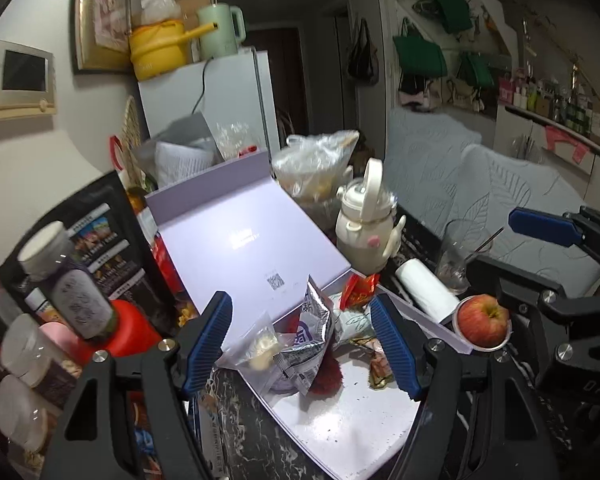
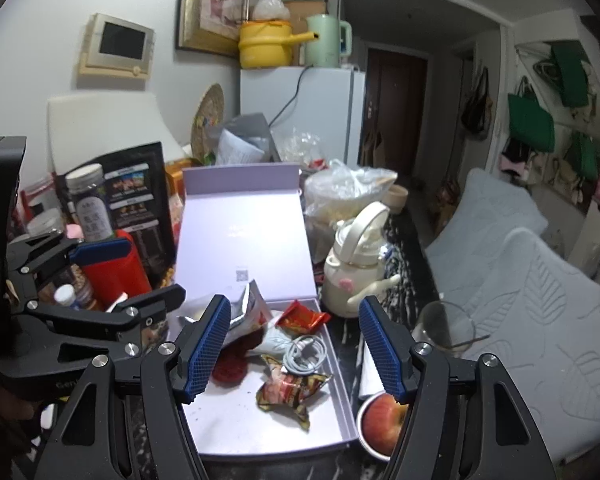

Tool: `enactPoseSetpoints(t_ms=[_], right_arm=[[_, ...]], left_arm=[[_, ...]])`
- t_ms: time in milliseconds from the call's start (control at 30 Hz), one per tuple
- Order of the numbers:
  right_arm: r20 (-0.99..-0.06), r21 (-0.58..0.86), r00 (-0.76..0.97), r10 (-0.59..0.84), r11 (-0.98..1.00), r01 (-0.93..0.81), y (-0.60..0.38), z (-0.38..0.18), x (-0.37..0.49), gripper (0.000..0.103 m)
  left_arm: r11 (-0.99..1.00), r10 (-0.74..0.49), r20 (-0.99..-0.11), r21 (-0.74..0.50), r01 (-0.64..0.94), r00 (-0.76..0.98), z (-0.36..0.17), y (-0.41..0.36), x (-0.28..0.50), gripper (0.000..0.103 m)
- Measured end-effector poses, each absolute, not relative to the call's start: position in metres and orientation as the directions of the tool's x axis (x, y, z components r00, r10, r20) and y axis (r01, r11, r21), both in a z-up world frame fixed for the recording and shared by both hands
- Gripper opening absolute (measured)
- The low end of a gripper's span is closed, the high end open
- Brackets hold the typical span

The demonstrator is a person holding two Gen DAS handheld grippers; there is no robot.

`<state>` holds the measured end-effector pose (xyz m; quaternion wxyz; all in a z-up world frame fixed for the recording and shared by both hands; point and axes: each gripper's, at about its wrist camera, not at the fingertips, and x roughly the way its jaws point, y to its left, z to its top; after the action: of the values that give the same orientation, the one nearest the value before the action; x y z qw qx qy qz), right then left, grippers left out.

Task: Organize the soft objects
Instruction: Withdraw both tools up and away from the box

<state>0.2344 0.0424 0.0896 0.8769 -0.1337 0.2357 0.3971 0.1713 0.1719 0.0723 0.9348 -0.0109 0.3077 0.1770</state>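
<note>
A lavender box [image 1: 340, 412] [image 2: 260, 420] lies open with its lid [image 1: 252, 236] [image 2: 244, 236] leaning back. In it lie a silver snack bag [image 1: 310, 336] [image 2: 246, 312], a clear bag of pale pieces [image 1: 256, 350], a red packet [image 1: 358, 290] [image 2: 302, 316], a crumpled red-gold wrapper [image 2: 290, 390], a white cable [image 2: 304, 354] and a dark red fuzzy thing [image 1: 332, 378] [image 2: 230, 368]. My left gripper [image 1: 312, 344] is open and empty over the box's near left part. My right gripper [image 2: 296, 350] is open and empty over the box.
An apple [image 1: 483, 319] [image 2: 382, 420] in a small bowl sits right of the box. A cream bottle [image 1: 366, 232] [image 2: 354, 256], a glass [image 1: 458, 256] [image 2: 444, 326], a white roll [image 1: 426, 290], a red cylinder [image 2: 114, 276], jars [image 1: 66, 280] and a black carton [image 2: 134, 196] crowd the table.
</note>
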Motion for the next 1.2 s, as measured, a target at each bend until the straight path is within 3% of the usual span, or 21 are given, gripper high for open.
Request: enactPoseSetpoints(t_ms=[333, 367, 433, 467, 600, 867, 1200], right_arm=[[-0.455, -0.075, 0.609, 0.650, 0.654, -0.753, 0.003, 0.117, 0.180, 0.074], [-0.450, -0.076, 0.613, 0.650, 0.655, -0.751, -0.001, 0.118, 0.176, 0.074], [-0.436, -0.081, 0.623, 0.649, 0.661, -0.746, -0.010, 0.121, 0.164, 0.074], [-0.428, -0.083, 0.628, 0.650, 0.664, -0.743, -0.015, 0.122, 0.158, 0.075], [-0.392, -0.083, 0.647, 0.654, 0.676, -0.733, -0.036, 0.128, 0.136, 0.080], [-0.352, -0.072, 0.672, 0.652, 0.697, -0.713, -0.066, 0.130, 0.103, 0.087], [-0.384, -0.041, 0.680, 0.625, 0.724, -0.689, -0.084, 0.098, 0.080, 0.091]], left_arm=[[0.946, 0.303, -0.512, 0.058, -0.320, 0.804, 0.106, 0.144, 0.121, 0.073], [0.946, 0.303, -0.501, 0.055, -0.320, 0.810, 0.108, 0.140, 0.115, 0.075], [0.946, 0.303, -0.486, 0.053, -0.319, 0.820, 0.112, 0.132, 0.104, 0.094], [0.946, 0.305, -0.477, 0.051, -0.320, 0.825, 0.114, 0.129, 0.099, 0.097], [0.946, 0.310, -0.423, 0.052, -0.319, 0.852, 0.119, 0.113, 0.075, 0.097], [0.957, 0.276, -0.416, 0.031, -0.290, 0.866, 0.117, 0.088, 0.040, 0.097], [0.947, 0.285, -0.444, -0.006, -0.321, 0.849, 0.092, 0.082, 0.007, 0.098]])
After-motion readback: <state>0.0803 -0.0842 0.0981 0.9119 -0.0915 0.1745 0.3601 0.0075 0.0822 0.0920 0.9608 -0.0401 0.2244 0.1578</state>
